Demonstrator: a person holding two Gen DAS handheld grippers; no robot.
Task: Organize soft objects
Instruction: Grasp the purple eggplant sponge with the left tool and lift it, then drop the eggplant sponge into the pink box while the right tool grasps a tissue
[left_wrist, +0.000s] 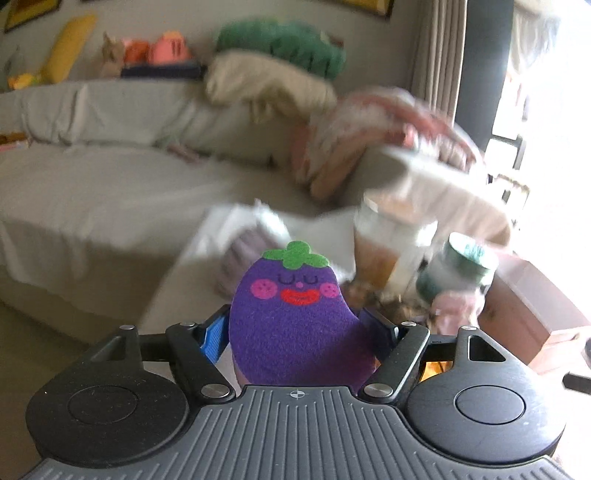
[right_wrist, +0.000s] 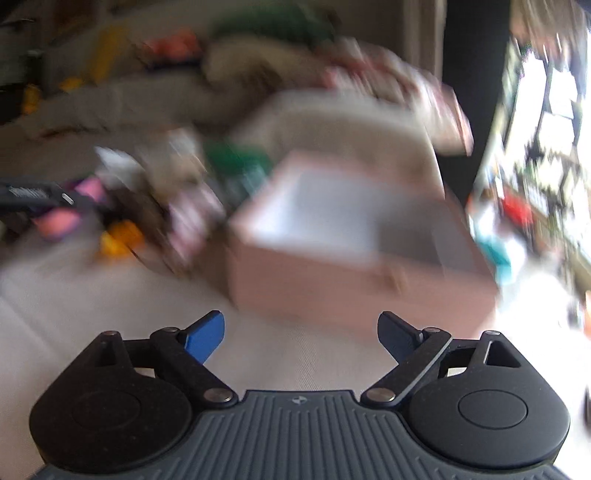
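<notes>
Left wrist view: the left gripper (left_wrist: 295, 332) is pinching the purple eggplant plush (left_wrist: 291, 317) between its blue fingers (left_wrist: 213, 338), which are pressing against both flanks of the toy. The plush is standing upright at the centre of the view, its face turned toward the camera and its green cap at 12 o'clock. A grey sofa (left_wrist: 92, 177) is lying blurred from 9 to 12 o'clock, and a green-lidded jar (left_wrist: 458, 271) is showing at 3 o'clock. Right wrist view: the right gripper (right_wrist: 301, 339) is sitting with its jaws spread wide, nothing between the fingers. An open pink box (right_wrist: 343, 251), heavily blurred, is lying just beyond the fingertips toward 1 o'clock. Blurred colourful items (right_wrist: 110, 229) are lying at 10 o'clock; identification is not possible.
</notes>
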